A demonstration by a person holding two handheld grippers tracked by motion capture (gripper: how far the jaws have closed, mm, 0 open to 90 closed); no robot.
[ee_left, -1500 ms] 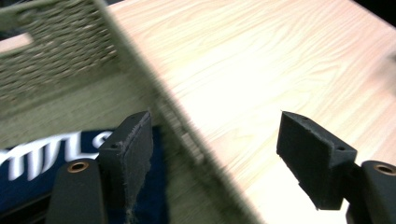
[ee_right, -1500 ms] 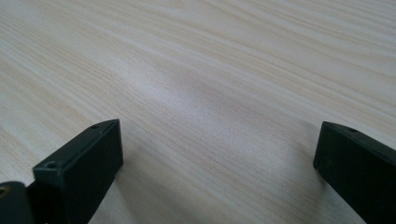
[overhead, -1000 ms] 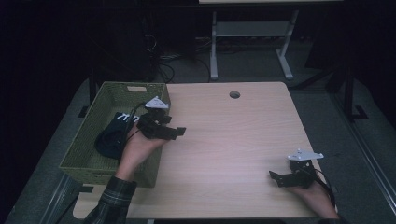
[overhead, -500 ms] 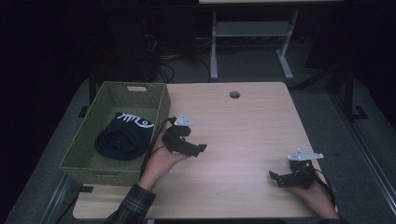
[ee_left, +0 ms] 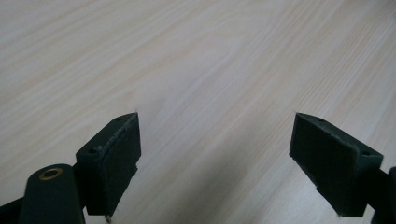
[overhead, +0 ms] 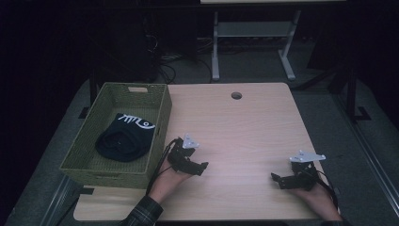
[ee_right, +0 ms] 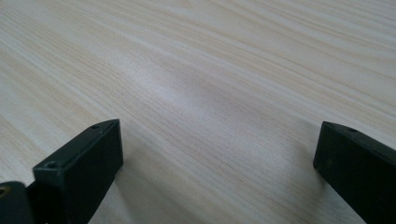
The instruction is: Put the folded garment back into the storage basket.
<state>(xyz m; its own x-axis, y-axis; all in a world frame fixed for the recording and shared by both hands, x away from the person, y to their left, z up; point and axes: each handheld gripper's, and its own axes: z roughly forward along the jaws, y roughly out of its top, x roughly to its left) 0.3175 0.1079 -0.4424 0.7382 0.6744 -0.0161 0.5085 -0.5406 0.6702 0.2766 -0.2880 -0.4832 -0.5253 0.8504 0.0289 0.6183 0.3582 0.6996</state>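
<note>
The dark folded garment [overhead: 124, 140] lies inside the green woven basket [overhead: 160, 123] at the tabletop's nine o'clock edge, bunched toward the basket's middle with a white printed mark on its upper part. From how things lie, the work in hand looks like putting that garment away — and by that reading it is already done.

The left tool [overhead: 199, 167] sits low over the bare tabletop [overhead: 244, 136], just beside the basket's near right corner. Its jaws have just been opening, and they now stand wide apart with nothing between them; the left gripper view looks along them onto plain wood grain [ee_left: 210, 70]. From this tool the garment lies toward ten o'clock, across the basket wall. Its long axis seems to run roughly from seven to one o'clock, though the folds make that hard to fix.

The right tool [overhead: 277, 179] rests near the tabletop's five o'clock corner, well apart from the basket. Its jaws are also spread wide and empty, with bare wood [ee_right: 215, 93] ahead of them.

The relation that matters is nearness — the left hand [overhead: 169, 181] is by far the closer to the garment, with only the basket rim between. If the garment needed any further handling, the left side would be the natural one to reach up and over that rim. A small round hole [overhead: 236, 95] marks the tabletop's twelve o'clock edge.
</note>
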